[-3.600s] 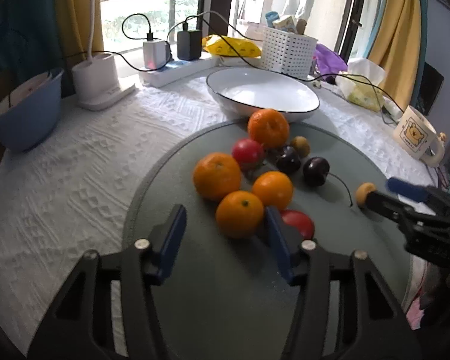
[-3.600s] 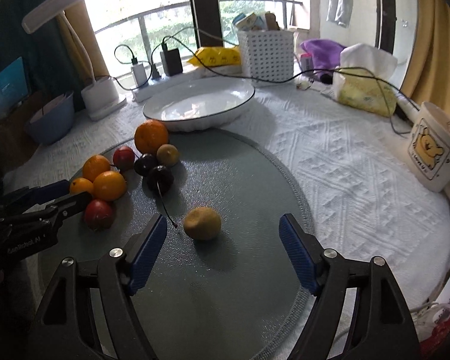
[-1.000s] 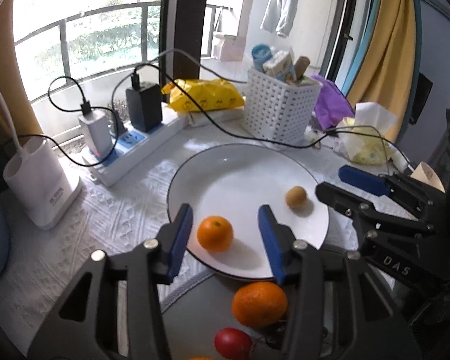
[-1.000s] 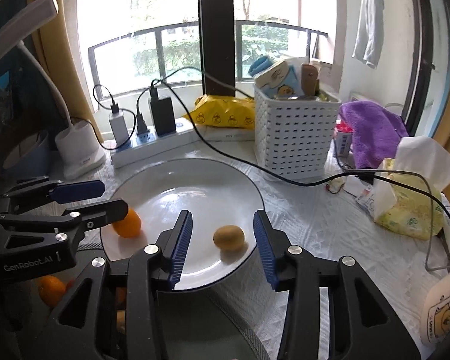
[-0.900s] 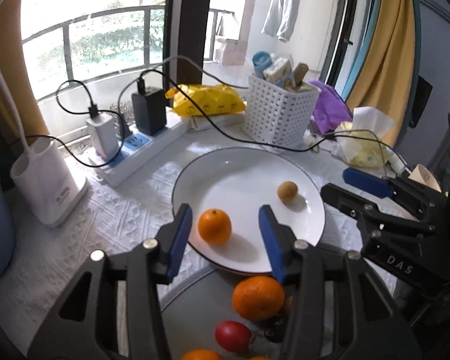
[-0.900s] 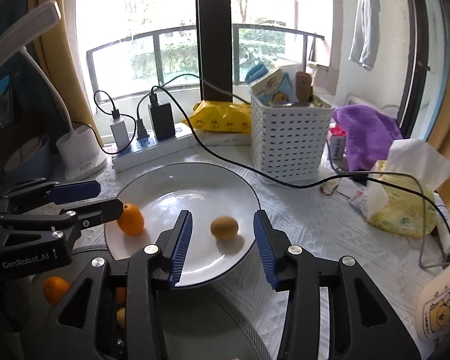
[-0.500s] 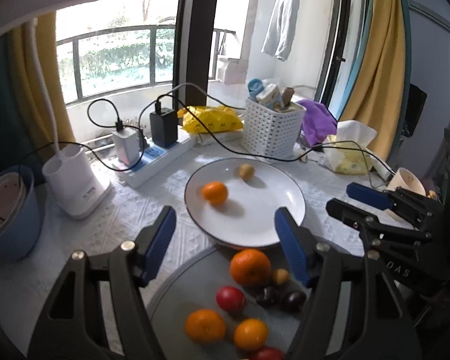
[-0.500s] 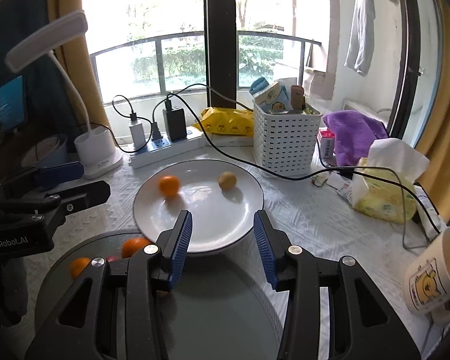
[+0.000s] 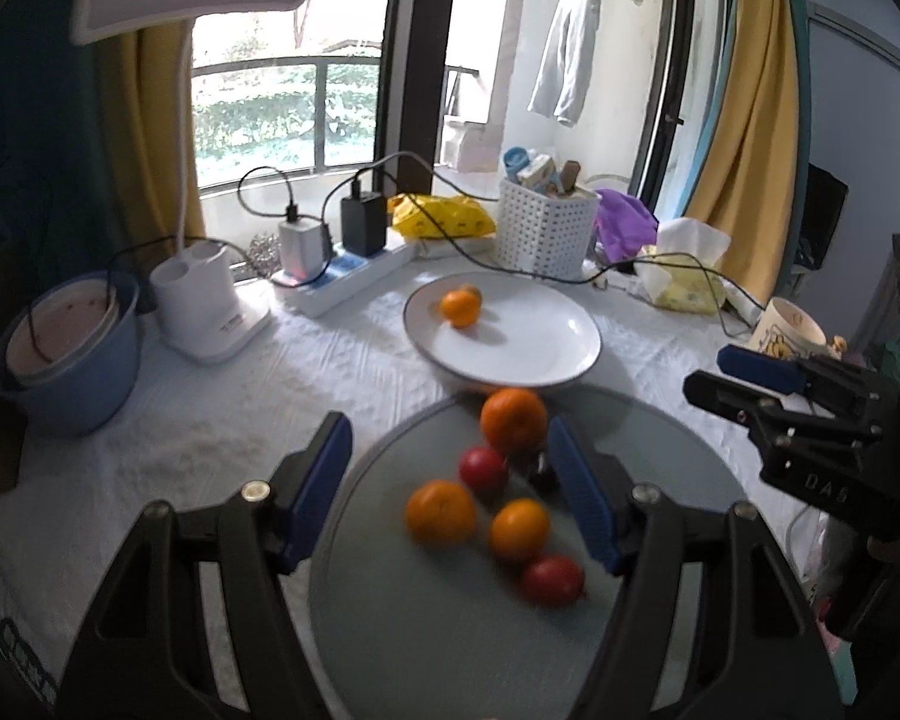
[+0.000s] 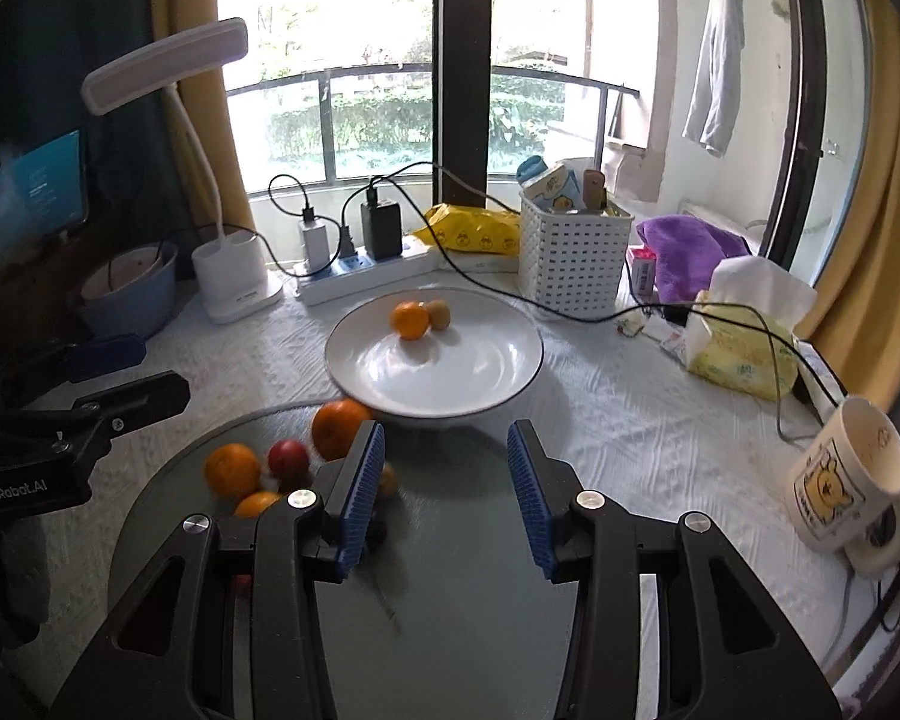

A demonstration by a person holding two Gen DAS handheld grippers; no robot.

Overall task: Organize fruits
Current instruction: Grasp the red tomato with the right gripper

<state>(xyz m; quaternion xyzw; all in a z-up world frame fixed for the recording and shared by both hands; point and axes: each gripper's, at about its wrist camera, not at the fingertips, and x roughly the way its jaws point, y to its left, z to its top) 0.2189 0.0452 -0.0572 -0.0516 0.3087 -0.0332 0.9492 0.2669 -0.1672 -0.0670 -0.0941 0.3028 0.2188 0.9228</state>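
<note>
A white plate (image 10: 450, 384) (image 9: 528, 354) holds one orange (image 10: 410, 319) (image 9: 459, 307) and a small brown fruit (image 10: 438, 314) side by side at its far edge. On the grey round mat (image 9: 462, 630) (image 10: 450, 588) lie several oranges (image 9: 513, 411), red fruits (image 9: 483, 469) and dark fruits in a loose cluster. My left gripper (image 9: 450, 486) is open and empty, raised above the cluster. My right gripper (image 10: 447, 492) is open and empty, raised above the mat's near side in front of the plate.
A white basket (image 10: 570, 258), power strip with chargers (image 10: 366, 267), yellow packet (image 10: 474, 228) and tissue pack (image 10: 744, 348) stand behind the plate. A desk lamp (image 10: 234, 276) and blue bowl (image 9: 66, 360) are at the left. A bear mug (image 10: 852, 480) stands at the right.
Both grippers have pulled back and up from the plate, leaving the orange and the small brown fruit on it. The left gripper's jaws have opened wider.
</note>
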